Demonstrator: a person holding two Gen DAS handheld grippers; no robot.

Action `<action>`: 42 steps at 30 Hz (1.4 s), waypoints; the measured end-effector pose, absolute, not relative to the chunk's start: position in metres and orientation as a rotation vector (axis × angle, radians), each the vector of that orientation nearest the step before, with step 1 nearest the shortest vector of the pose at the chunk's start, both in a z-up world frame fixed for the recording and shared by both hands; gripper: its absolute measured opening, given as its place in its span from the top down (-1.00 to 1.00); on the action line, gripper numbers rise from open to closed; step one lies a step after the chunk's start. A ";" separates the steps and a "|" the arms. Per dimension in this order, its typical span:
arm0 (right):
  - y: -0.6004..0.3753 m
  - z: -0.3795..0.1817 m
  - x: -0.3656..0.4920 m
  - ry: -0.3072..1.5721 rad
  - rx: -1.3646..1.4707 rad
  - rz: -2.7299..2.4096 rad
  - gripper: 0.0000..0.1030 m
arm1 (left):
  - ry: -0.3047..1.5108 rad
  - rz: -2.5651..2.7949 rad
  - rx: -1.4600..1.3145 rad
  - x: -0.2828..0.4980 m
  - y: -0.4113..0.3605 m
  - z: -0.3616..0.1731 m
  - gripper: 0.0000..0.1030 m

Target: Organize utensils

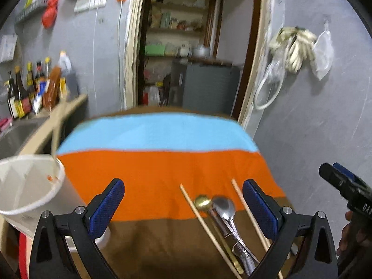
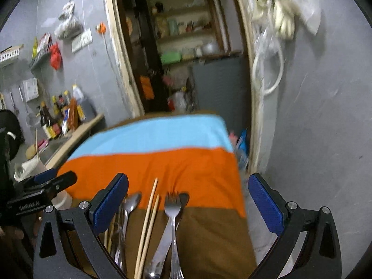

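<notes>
Several utensils lie on the striped cloth near its front edge. In the left wrist view a gold spoon and a silver spoon lie between two separate chopsticks. My left gripper hovers open above them, holding nothing. In the right wrist view a fork lies over a knife, beside a pair of chopsticks and a spoon. My right gripper is open over these with nothing between its fingers. A white cup with one chopstick in it stands at the left.
A counter with a sink and sauce bottles runs along the left. An open doorway with shelves lies behind the table. A grey wall stands close on the right. The other gripper shows at the right edge.
</notes>
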State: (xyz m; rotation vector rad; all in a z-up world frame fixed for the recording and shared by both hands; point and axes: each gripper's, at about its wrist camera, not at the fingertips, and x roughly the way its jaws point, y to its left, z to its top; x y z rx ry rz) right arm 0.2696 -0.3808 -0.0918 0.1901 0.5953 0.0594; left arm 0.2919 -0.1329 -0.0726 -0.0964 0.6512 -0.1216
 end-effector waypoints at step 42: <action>-0.337 -0.178 0.325 0.903 0.226 0.398 0.58 | 1.068 -0.237 -0.401 0.381 -0.132 -0.168 0.86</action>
